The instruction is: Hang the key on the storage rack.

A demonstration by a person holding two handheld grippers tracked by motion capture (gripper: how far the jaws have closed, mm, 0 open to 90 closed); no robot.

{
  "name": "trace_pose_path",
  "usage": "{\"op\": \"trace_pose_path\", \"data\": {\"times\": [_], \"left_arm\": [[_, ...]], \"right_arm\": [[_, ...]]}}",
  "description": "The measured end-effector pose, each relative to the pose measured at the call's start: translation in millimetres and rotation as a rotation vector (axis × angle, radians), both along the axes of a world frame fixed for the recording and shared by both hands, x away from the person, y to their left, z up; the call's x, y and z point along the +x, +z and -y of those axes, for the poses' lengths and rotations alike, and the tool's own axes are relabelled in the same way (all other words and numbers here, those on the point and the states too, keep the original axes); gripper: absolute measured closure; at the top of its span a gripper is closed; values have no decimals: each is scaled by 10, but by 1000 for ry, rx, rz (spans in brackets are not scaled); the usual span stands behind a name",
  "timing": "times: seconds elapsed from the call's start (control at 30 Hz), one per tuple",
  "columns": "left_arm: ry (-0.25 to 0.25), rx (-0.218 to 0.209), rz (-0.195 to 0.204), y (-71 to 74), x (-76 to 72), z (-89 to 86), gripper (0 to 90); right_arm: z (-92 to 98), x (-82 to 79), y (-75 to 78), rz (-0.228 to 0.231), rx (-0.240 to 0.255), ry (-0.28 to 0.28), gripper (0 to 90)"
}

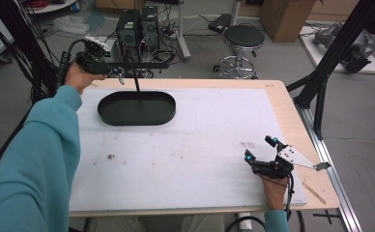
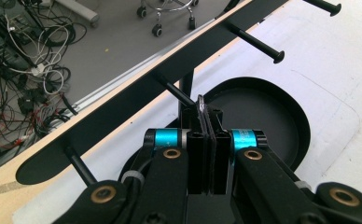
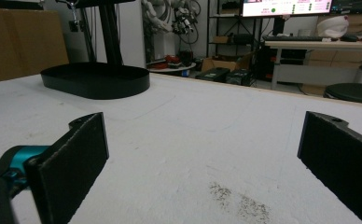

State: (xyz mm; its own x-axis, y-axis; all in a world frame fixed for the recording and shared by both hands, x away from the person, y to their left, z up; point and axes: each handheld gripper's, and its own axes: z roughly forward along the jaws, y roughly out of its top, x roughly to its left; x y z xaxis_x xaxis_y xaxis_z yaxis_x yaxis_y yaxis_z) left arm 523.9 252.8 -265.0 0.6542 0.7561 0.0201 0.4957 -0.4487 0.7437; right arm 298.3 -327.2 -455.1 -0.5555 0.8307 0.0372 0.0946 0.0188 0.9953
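Observation:
A black hanger stand has an oval tray base [image 1: 136, 108], a thin post and a crossbar [image 1: 139, 64] with pegs. It stands at the back left of the white mat. My left gripper [image 1: 115, 72] is up at the crossbar's left end. In the left gripper view its jaws [image 2: 206, 114] are pressed together, pinching a thin grey piece [image 2: 201, 103] close to a peg [image 2: 177, 93] under the crossbar [image 2: 123, 112]. My right gripper [image 1: 259, 148] rests low on the mat at the front right, open [image 3: 202, 154] with nothing between its jaws. The tray base [image 3: 95, 79] lies far ahead of it.
A white mat [image 1: 176, 145] covers most of the wooden table [image 1: 292, 111]. Behind the table are a black stool [image 1: 243, 38], computer towers [image 1: 137, 26] and loose cables. Black frame legs [image 1: 321, 82] stand off the right edge. A dark smudge [image 3: 240, 200] marks the mat.

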Motion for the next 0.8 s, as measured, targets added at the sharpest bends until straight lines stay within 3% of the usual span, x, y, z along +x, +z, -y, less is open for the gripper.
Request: {"op": "trace_pose_path", "data": {"times": [0.37, 0.53, 0.77, 0.8], "left_arm": [[7, 14, 47, -2, 7, -22, 850], [24, -8, 71, 36, -12, -58, 802], [93, 15, 134, 92, -84, -62, 580], [90, 4, 142, 99, -117, -62, 542]], "right_arm": [[0, 0, 0, 0, -1, -1, 11], [1, 3, 0, 3, -3, 1, 11], [-1, 5, 0, 6, -5, 1, 11], [-4, 1, 1, -2, -2, 3, 11]]}}
